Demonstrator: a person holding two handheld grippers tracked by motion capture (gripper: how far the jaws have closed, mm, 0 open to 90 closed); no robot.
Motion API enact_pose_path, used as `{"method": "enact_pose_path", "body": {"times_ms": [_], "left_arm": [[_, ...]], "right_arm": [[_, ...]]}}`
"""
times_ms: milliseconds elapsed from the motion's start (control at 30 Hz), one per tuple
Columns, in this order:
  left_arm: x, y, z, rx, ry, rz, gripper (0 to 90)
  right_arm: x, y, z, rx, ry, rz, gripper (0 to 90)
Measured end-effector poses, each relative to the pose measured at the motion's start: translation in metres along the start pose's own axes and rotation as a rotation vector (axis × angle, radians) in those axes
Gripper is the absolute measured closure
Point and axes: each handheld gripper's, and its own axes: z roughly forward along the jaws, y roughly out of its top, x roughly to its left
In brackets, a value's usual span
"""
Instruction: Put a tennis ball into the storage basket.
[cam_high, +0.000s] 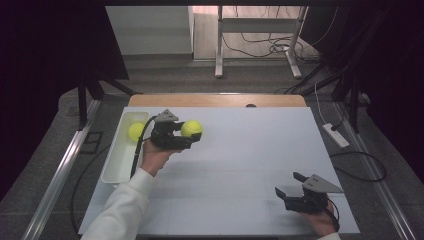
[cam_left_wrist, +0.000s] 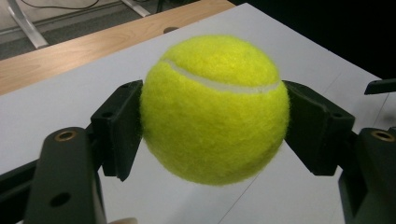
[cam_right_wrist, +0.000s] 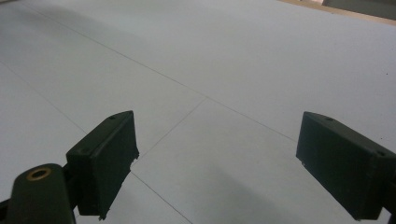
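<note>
The left gripper (cam_high: 192, 137) holds a yellow tennis ball (cam_high: 191, 128) between its two black jaws. In the left gripper view the ball (cam_left_wrist: 214, 109) sits right in the middle of the gripper (cam_left_wrist: 214, 126): one pad (cam_left_wrist: 122, 128) presses on its left side and the other pad presses on its right side, so the jaws are closed on the ball as far as the ball allows. The white seam of the ball runs across its upper part. The lower part of the ball hangs free below the pads, and the white table (cam_left_wrist: 70, 98) is seen under it and behind it.

In the high view the held ball is over the far left part of the table (cam_high: 240, 165), just to the right of a white tray (cam_high: 113, 165) that stands along the left edge. The gripper points to the right, away from the tray. A second ball (cam_high: 135, 131) lies inside the tray, at its far end, near the left hand (cam_high: 156, 155).

The right gripper (cam_high: 289, 187) is well apart from the ball, at the near right corner of the table, in the right hand (cam_high: 322, 222). In the right gripper view its jaws stand wide open, with nothing between them, and the bare table (cam_right_wrist: 224, 70) lies under them.
</note>
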Motion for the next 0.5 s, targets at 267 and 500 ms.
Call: {"method": "enact_pose_path", "body": {"times_ms": [267,500], "left_arm": [[0.000,0.001,-0.008,-0.020,0.004,-0.005,26.8],[0.001,0.001,-0.017,-0.033,0.012,-0.005,26.8]], "right_arm": [[0.000,0.000,0.000,0.000,-0.001,0.001,12.3],[0.000,0.000,0.000,-0.001,-0.002,0.000,12.3]]}}
